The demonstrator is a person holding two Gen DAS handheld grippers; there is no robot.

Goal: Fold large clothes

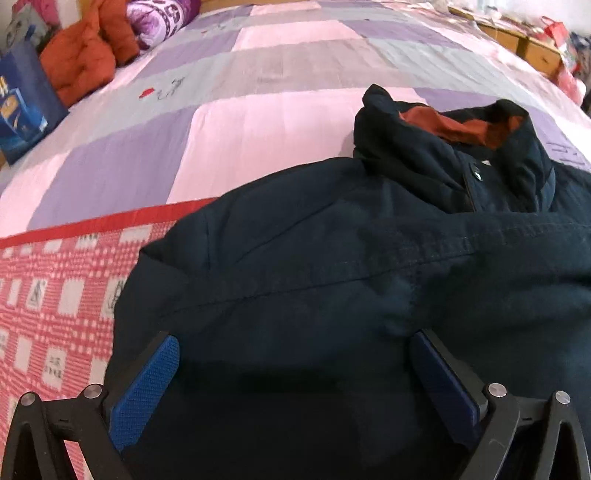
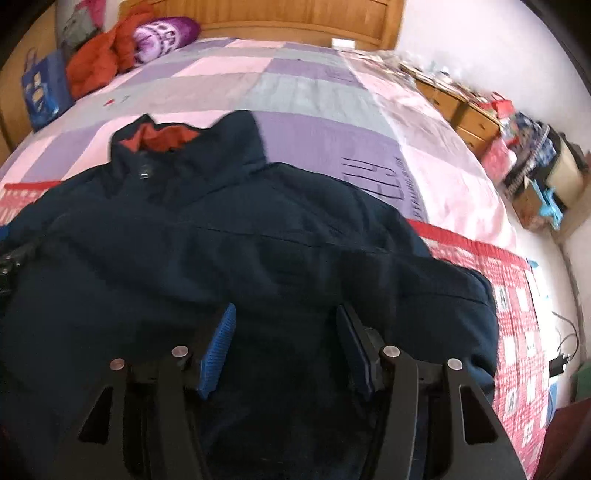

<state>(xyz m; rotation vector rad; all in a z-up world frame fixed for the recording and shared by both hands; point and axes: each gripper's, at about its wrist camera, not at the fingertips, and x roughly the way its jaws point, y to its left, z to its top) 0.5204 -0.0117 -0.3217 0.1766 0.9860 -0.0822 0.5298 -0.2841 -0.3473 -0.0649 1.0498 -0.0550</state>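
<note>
Hovering spread-fingered, both grippers [image 1: 291,354] [image 2: 286,325] overlook the jacket [image 1: 369,277] (drawers [image 2: 469,118] only rightward).

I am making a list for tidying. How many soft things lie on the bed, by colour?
Navy: 1, the jacket
Orange: 1, the padded garment
Purple: 1, the bolster
Total: 3
</note>
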